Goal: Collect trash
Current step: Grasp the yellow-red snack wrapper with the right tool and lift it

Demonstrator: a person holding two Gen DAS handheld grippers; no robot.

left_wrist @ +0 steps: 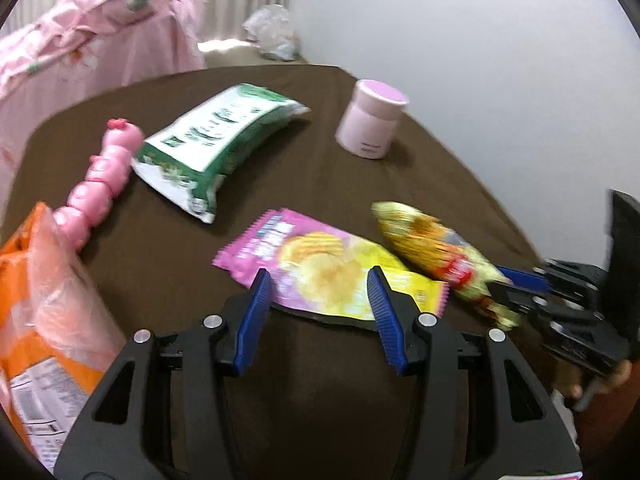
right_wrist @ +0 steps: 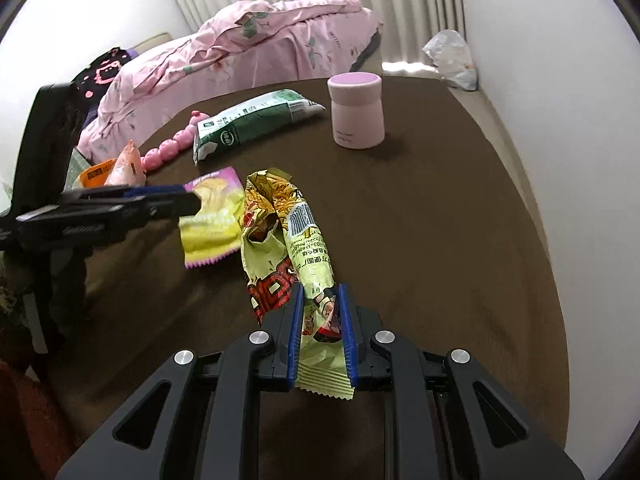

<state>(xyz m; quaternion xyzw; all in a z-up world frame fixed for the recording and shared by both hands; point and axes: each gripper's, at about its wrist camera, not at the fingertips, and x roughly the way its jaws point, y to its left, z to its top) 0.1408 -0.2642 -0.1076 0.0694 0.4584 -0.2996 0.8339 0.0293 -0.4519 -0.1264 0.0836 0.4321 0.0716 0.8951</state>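
Note:
My right gripper [right_wrist: 320, 292] is shut on a crumpled yellow-green snack wrapper [right_wrist: 288, 236] and holds it just above the brown table [right_wrist: 440, 220]; the wrapper also shows in the left wrist view [left_wrist: 436, 252]. My left gripper [left_wrist: 320, 276] is open, its jaws on either side of the near edge of a pink-and-yellow chip bag [left_wrist: 320, 264] lying flat on the table. The chip bag shows in the right wrist view [right_wrist: 212, 216] under the left gripper's fingers [right_wrist: 172, 200]. A green-and-white bag [left_wrist: 216, 140] and an orange bag [left_wrist: 44, 312] lie further left.
A pink lidded canister [left_wrist: 372, 120] stands upright at the table's far right. A pink segmented toy [left_wrist: 100, 184] lies left of the green bag. A bed with pink bedding [right_wrist: 256, 48] is behind the table. A clear plastic bag [right_wrist: 452, 60] sits on the floor by the curtain.

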